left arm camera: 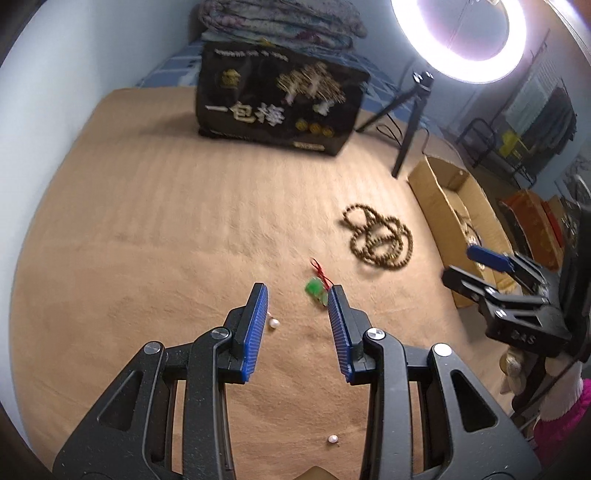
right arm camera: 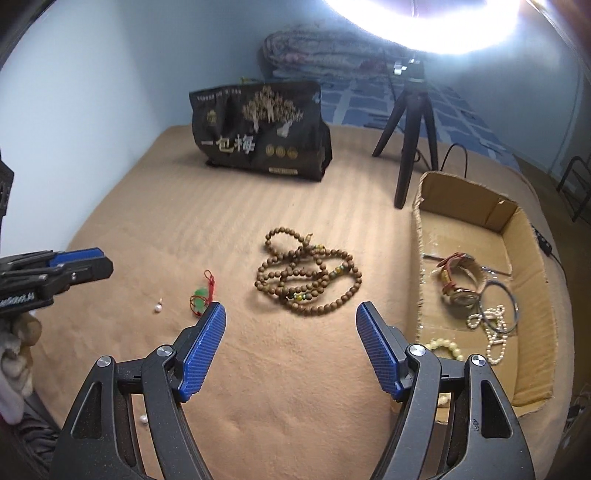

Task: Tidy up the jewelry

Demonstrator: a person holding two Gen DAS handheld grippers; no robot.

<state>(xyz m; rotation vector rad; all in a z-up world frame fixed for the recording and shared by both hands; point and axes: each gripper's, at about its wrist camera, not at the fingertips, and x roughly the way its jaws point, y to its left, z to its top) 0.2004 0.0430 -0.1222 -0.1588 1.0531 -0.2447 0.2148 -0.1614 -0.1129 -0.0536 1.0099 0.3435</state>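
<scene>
A brown wooden bead necklace (right arm camera: 308, 277) lies coiled on the tan blanket; it also shows in the left wrist view (left arm camera: 380, 238). A green pendant on a red cord (left arm camera: 316, 288) lies just ahead of my left gripper (left arm camera: 298, 293), which is open and empty; the pendant shows in the right wrist view too (right arm camera: 201, 297). One pearl earring (left arm camera: 273, 324) sits by the left finger, another (left arm camera: 333, 439) lies nearer. My right gripper (right arm camera: 291, 310) is open and empty, just short of the bead necklace. A cardboard box (right arm camera: 533, 258) on the right holds a watch, bangles, pearls and a bead bracelet.
A black printed bag (right arm camera: 260, 129) stands at the back of the blanket. A small black tripod (right arm camera: 410, 122) carries a ring light (left arm camera: 460, 37) behind the box. Folded quilts (left arm camera: 280, 20) lie beyond the bag, and a pale wall runs along the left.
</scene>
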